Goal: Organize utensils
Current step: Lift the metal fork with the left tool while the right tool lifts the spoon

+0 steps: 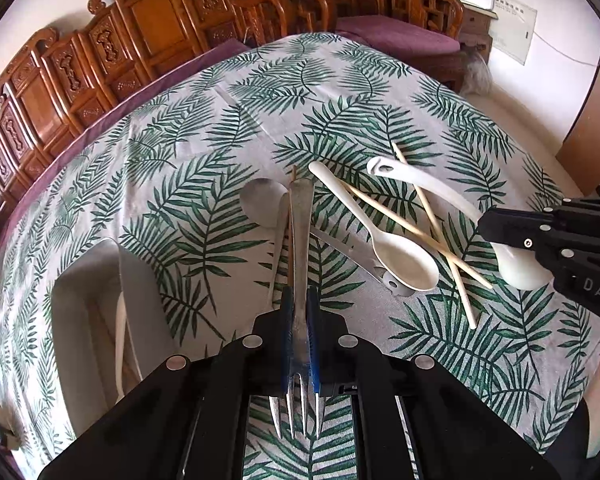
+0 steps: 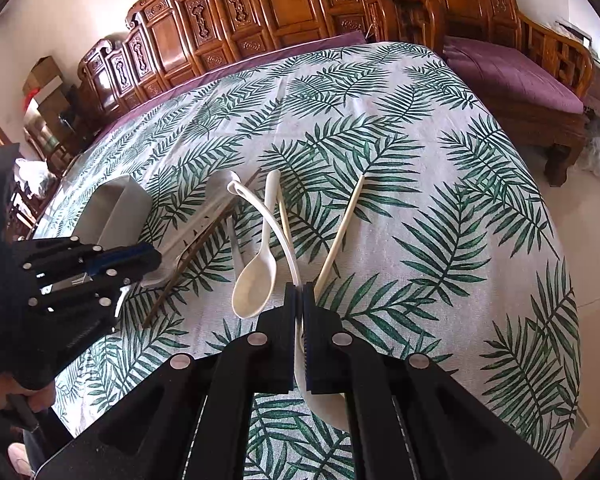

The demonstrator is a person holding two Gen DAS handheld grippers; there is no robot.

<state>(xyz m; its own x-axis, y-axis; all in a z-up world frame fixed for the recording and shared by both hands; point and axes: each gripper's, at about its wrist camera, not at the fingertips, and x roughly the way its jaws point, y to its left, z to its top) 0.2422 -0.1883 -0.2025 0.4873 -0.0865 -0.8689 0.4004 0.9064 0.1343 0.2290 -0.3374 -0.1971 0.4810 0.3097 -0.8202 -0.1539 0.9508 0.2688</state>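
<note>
Left wrist view: we see left hand-held gripper clamped on metal fork, tines toward camera, handle pointing out over leaf-print bench. Right wrist view: we see right hand-held gripper clamped on curved white spoon, bowl toward camera. On bench between them: cream spoon, pale chopsticks crossed beside it, metal utensil partly under cream spoon. White tray at left, near fork.
</note>
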